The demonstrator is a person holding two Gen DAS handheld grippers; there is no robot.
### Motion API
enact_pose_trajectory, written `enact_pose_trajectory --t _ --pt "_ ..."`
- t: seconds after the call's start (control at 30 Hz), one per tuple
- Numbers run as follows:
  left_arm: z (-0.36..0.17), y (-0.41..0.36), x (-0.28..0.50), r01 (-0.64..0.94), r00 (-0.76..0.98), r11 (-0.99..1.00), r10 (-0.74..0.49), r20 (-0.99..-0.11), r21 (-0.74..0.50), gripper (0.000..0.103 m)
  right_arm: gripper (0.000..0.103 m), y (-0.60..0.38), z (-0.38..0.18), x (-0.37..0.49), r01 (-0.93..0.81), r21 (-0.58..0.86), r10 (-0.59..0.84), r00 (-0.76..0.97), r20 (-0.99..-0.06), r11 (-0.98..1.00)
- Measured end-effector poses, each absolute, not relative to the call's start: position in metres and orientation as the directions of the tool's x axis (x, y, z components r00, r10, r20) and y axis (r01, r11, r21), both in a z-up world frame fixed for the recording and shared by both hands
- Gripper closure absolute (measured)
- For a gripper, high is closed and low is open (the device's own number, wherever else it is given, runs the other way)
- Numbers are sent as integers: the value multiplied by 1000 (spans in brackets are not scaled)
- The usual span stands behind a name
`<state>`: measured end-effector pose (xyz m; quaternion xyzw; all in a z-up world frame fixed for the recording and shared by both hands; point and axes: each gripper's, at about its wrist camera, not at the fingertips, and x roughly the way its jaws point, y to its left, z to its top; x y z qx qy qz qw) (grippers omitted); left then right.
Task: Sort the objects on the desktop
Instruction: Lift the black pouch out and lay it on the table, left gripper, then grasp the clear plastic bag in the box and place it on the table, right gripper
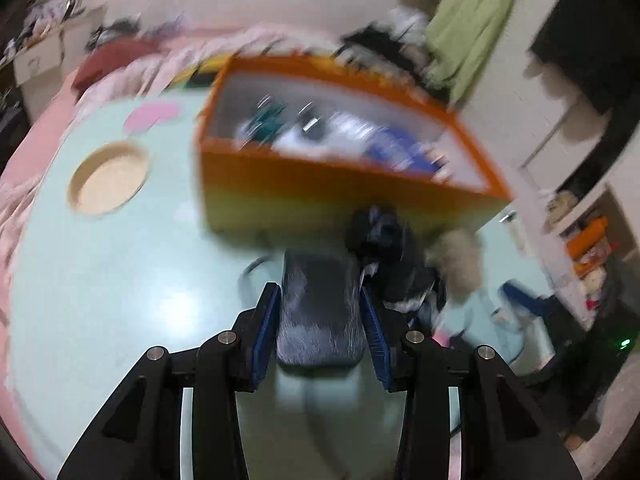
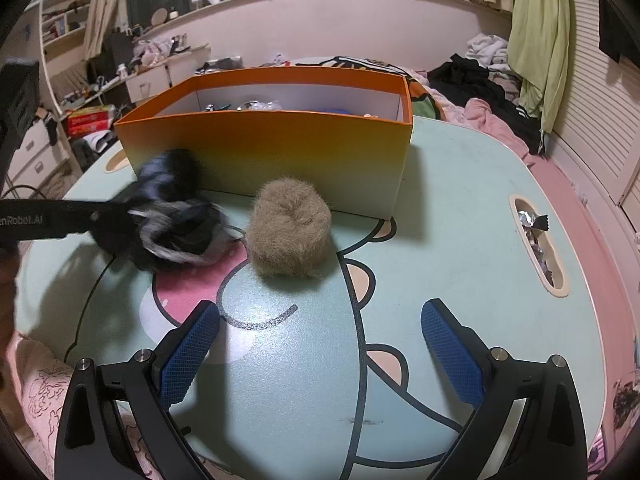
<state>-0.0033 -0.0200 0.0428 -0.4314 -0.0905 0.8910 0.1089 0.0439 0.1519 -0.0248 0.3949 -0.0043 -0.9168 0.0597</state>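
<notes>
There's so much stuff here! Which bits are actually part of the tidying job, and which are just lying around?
Part of the job:
- orange box
- dark furry item, gripped by the left gripper
- tan fluffy ball
- right gripper, open

Just lying about:
- green cloth hanging
- clothes pile
- foil wrappers in the table slot

Both tools share one build. The left gripper has matte black angular arms with triangular recesses, and four round silver screw heads sit on the linkage behind the jaws. Its fingers carry blue cross-hatched pads on their inner faces. The right gripper has the same black frame, silver screws and blue textured pads. In the right wrist view, the left tool's black body bears white lettering reading "nRobot.AI".
</notes>
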Motion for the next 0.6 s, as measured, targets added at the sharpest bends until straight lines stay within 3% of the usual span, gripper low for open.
enact_pose_trajectory --t 0.1,0.23,0.4,0.47,0.53,0.6 --pt "59 -18 9 -95 -678 -978 201 -707 -188 25 2 151 -24 44 107 56 -114 -681 -723 -993" --pt "67 -30 30 -122 -724 -985 171 -669 -119 22 2 152 -24 44 105 54 -112 -681 -724 -993" --pt "23 -19 35 -204 -602 -979 146 -785 -26 21 2 152 -24 44 105 55 -112 -681 -723 -993" --pt "16 -9 41 -184 -675 -980 69 -734 77 11 2 151 -24 44 102 51 -107 -683 -722 -994" --pt "13 -7 40 -145 -693 -988 64 -718 53 2 2 153 -24 44 97 55 -107 -684 -721 -994" --pt "15 -8 39 -121 -689 -991 46 -723 53 1 2 156 -23 46 92 71 -115 -690 -715 -993"
